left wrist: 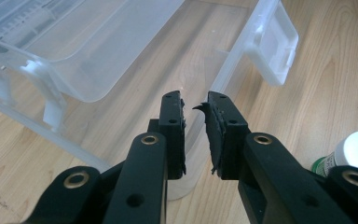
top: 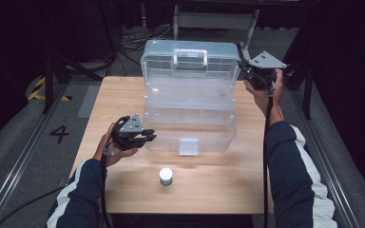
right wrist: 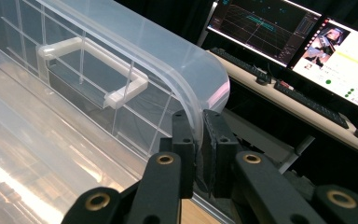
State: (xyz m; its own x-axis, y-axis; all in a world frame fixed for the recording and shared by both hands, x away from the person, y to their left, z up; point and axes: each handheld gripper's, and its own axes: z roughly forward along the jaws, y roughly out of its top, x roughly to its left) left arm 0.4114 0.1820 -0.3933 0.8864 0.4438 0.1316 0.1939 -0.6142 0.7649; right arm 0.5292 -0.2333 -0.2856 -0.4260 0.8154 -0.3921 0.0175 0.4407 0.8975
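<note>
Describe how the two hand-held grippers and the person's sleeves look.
Both the left hand-held gripper and the right hand-held gripper are black, each topped with a grey three-cornered plate and trailing a black cable. Their jaws carry brass-coloured rivets. The sleeves are dark navy with a white stripe.

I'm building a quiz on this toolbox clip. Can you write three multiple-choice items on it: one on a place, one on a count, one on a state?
1. Where does the small white-capped jar stand?
A. inside the box
B. on the table in front of the box
C. on the lid

2. How many claws touch the clear plastic box?
A. none
B. one
C. two

3. How does the lid stand?
A. raised open
B. latched shut
C. lying off on the table

Answers:
1 B, the jar sits on bare wood near the person's edge.
2 C, the left claw straddles the base's wall and the right claw pinches the lid's rim.
3 A, the lid stands upright behind the trays.
</note>
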